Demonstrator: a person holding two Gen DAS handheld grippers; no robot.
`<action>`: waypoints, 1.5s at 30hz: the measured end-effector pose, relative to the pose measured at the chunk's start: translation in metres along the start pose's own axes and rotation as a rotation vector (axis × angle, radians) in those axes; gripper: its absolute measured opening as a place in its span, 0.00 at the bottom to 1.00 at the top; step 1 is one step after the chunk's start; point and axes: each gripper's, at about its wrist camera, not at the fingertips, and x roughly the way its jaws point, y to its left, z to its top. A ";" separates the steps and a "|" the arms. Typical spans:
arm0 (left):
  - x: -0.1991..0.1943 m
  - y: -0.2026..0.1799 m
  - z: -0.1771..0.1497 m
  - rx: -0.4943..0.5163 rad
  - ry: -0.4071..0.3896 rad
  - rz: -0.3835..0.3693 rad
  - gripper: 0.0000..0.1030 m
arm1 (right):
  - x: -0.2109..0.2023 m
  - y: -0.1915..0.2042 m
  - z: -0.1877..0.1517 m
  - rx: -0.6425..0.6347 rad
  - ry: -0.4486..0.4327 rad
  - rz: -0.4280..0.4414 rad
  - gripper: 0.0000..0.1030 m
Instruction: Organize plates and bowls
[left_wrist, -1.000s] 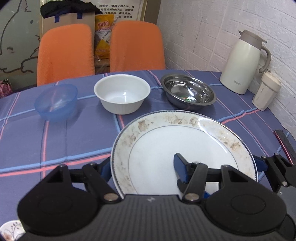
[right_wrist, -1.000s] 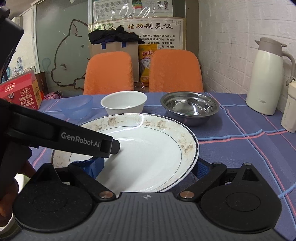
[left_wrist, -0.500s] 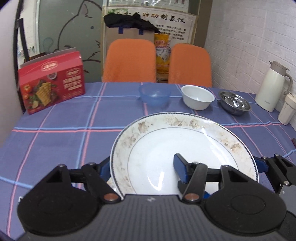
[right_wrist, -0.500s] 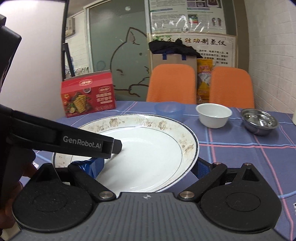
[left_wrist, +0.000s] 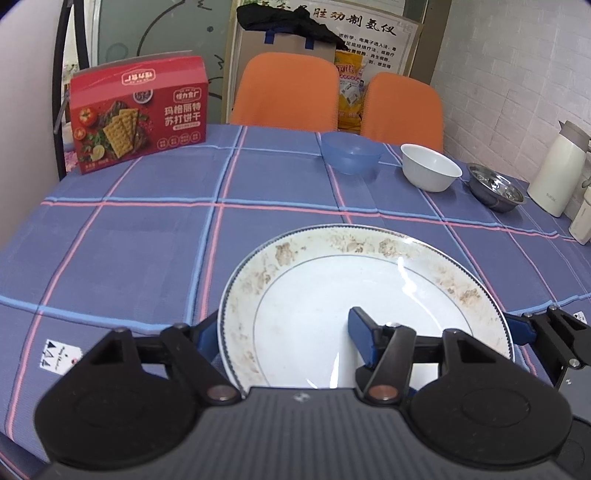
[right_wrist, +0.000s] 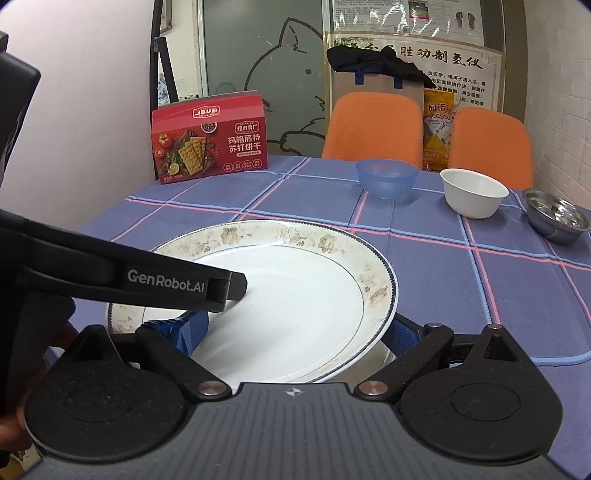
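Counter (left_wrist: 155, 236) covered with a purple-blue cloth crossed by pink and light-blue check lines; a small white label with dark marks lies on the cloth at near left in the left wrist view. Large white plate (left_wrist: 314, 325) with a brown floral rim and thin blue line sits at the near edge, gripped from both sides: left claw (left_wrist: 284, 334) is clenched on its near rim, one blue pad on the plate face, the other under the rim; right claw (right_wrist: 295, 330) is likewise clamped on the plate's edge, one pad above, one below. Whether the plate touches the cloth or is held just off it cannot be told. Along the far right of the counter, in a row and apart from each other: translucent blue bowl (left_wrist: 350, 153), white bowl (left_wrist: 430, 171), steel bowl (left_wrist: 495, 192). A cream thermos jug (left_wrist: 557, 173) stands at the far right by a white brick wall, with a smaller pale cup partly in view beside it. A red cracker box (left_wrist: 138, 110) stands upright at the far left corner. Behind the counter, two orange chairs (left_wrist: 284, 92); between them a yellow packet; behind, a cardboard box with black cloth on top, a poster with Chinese text, and a glass panel with a cat outline
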 end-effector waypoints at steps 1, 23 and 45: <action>0.001 -0.001 0.000 0.006 -0.004 0.004 0.59 | 0.002 0.000 0.000 0.000 0.007 0.000 0.83; -0.012 -0.017 0.012 0.050 -0.087 -0.023 0.69 | -0.027 -0.026 0.011 -0.021 -0.098 -0.083 0.83; 0.026 -0.119 0.040 0.188 -0.057 -0.060 0.80 | -0.032 -0.177 -0.001 0.279 -0.035 -0.186 0.83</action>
